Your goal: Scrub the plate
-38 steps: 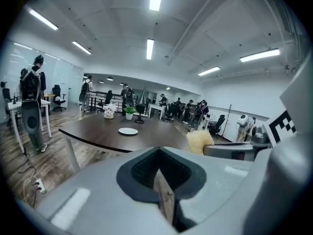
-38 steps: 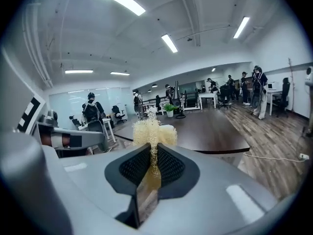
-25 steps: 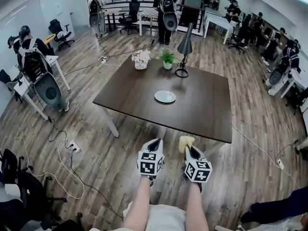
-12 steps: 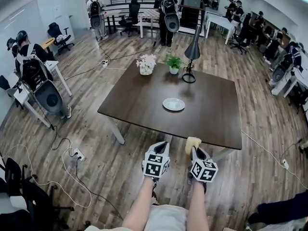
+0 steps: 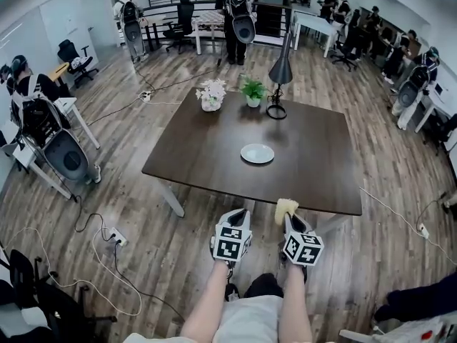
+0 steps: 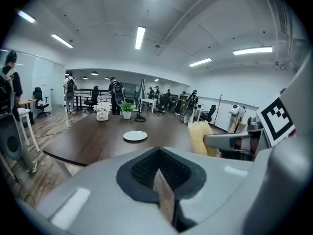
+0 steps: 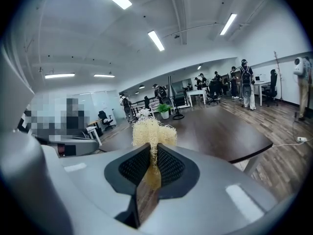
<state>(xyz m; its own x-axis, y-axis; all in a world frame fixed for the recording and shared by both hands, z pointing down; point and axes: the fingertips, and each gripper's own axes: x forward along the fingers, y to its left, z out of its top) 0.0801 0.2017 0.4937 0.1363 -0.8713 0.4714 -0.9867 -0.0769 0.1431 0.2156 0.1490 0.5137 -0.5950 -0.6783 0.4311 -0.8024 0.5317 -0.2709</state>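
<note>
Since a second ago the dark brown wooden table (image 5: 200, 148) has drawn nearer to me, and the round white plate (image 5: 258, 153) sits lower in the head view. My right claw (image 5: 286, 220) is clamped on a pale yellow fibrous scrub pad (image 5: 285, 207). The right gripper view shows its jaws pinching the pad's lower part, with the frayed tuft standing up above them. My left claw (image 5: 239, 213) has its jaws pressed together with nothing between them. Both claws hang side by side close to the table's near edge, touching neither it nor the plate. The plate lies flat near the table's middle, well apart from the pad. A white flower pot (image 5: 211, 95), a small green plant (image 5: 253, 90) and a black desk lamp (image 5: 278, 77) stand along the far edge.
</note>
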